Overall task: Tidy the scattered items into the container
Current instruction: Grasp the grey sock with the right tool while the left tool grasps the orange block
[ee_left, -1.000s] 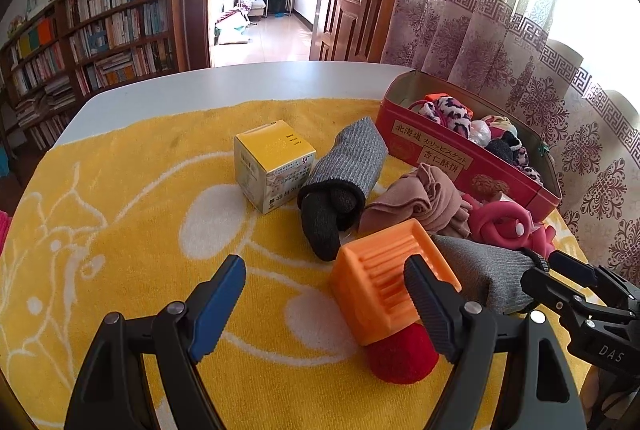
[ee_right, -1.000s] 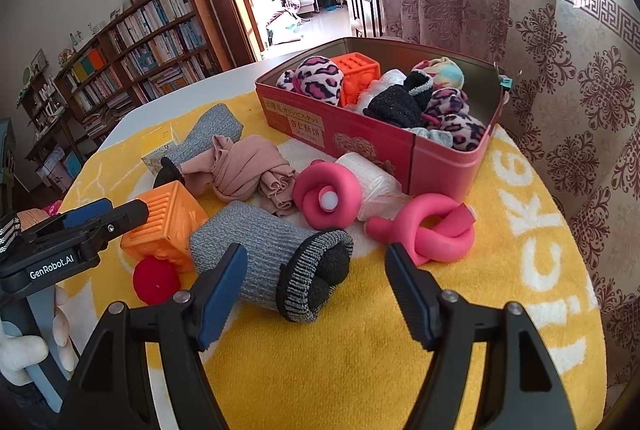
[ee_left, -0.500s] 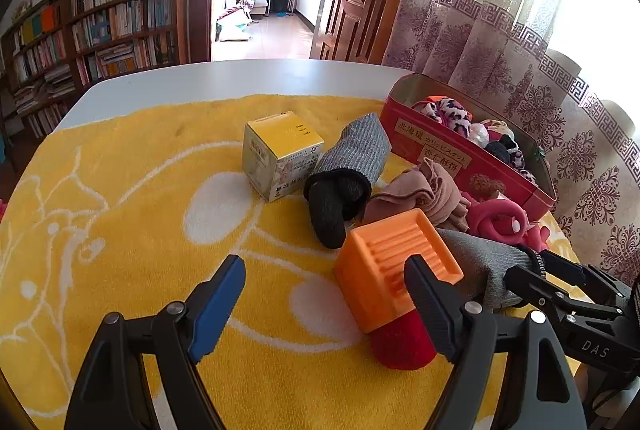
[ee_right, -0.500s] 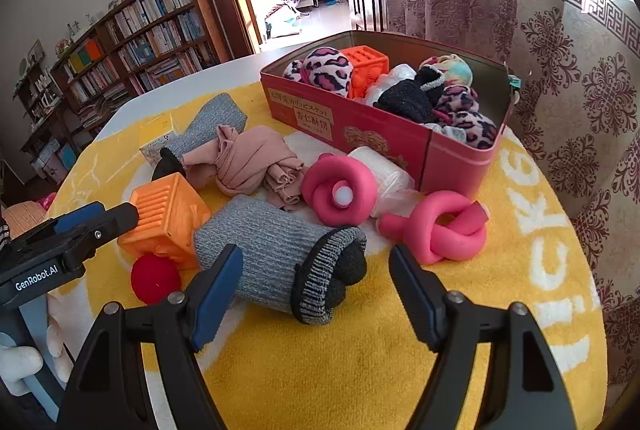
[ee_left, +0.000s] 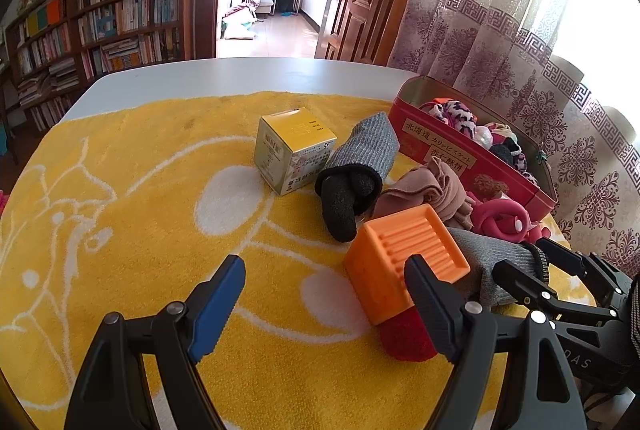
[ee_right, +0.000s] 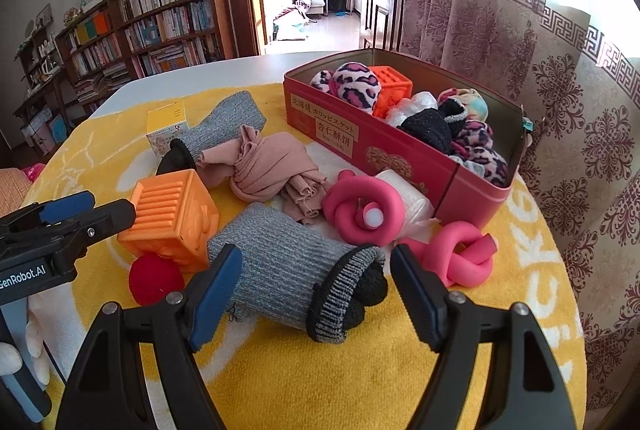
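Note:
A red tin (ee_right: 404,146) (ee_left: 472,166) at the back right holds several soft items. Loose on the yellow towel (ee_left: 120,206) lie a rolled grey sock (ee_right: 292,270), a second grey sock (ee_left: 360,158), a pink cloth bundle (ee_right: 268,166), two pink foam knots (ee_right: 360,210) (ee_right: 460,254), an orange cube (ee_left: 400,266) (ee_right: 172,218), a red ball (ee_right: 156,280) and a yellow box (ee_left: 296,154). My right gripper (ee_right: 316,294) is open, its fingers on either side of the near grey sock. My left gripper (ee_left: 324,306) is open and empty, just left of the orange cube.
A white wrapped bundle (ee_right: 404,198) lies against the tin's front wall. Patterned curtains (ee_right: 540,78) hang close behind the tin on the right. The white table (ee_left: 240,78) extends beyond the towel toward bookshelves (ee_left: 100,30) and an open doorway.
Both grippers have moved forward a little. The right gripper has closed in on the near grey sock, which now sits between its fingers. Both jaws stay open.

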`<action>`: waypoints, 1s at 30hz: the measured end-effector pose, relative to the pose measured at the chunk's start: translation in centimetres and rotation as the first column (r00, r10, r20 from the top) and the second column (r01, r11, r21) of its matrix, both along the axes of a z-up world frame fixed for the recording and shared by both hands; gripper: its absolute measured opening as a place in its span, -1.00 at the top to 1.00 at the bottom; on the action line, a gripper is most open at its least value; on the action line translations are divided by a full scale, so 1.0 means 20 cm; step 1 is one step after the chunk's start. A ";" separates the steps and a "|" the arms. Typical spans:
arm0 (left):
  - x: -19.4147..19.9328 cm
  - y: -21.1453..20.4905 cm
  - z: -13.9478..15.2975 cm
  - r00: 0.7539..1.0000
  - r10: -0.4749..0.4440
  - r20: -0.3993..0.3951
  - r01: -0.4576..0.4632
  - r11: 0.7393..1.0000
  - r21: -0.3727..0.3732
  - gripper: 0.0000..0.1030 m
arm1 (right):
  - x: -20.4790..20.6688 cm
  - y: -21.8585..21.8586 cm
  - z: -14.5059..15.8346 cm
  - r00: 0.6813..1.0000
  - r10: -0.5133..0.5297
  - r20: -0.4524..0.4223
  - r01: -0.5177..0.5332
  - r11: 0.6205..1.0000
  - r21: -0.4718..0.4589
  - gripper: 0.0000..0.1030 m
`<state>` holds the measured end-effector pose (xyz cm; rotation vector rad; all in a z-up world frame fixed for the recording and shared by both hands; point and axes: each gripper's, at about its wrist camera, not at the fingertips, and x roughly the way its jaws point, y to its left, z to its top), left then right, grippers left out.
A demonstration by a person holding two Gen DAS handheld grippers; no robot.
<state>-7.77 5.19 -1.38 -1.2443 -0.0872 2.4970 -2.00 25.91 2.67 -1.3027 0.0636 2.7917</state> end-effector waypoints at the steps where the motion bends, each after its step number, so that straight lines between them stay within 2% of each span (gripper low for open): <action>1: 0.00 0.00 0.00 1.000 0.001 0.002 -0.001 1.000 0.002 -0.62 | 0.00 0.00 0.00 1.000 0.003 -0.001 -0.003 1.000 0.001 -0.55; 10: 0.00 -0.01 0.00 1.000 0.004 0.009 -0.004 1.000 0.002 -0.62 | -0.02 0.04 -0.02 1.000 0.006 0.008 -0.006 0.999 -0.039 -0.60; 23: 0.01 -0.03 -0.01 1.000 0.005 0.018 -0.005 1.000 0.024 -0.62 | -0.05 0.08 -0.06 0.999 0.024 0.046 -0.015 0.984 -0.177 -0.60; 30: 0.01 -0.03 -0.01 1.000 0.005 0.019 -0.006 0.999 0.039 -0.63 | -0.06 0.06 -0.07 0.997 0.025 0.074 -0.012 0.985 -0.174 -0.74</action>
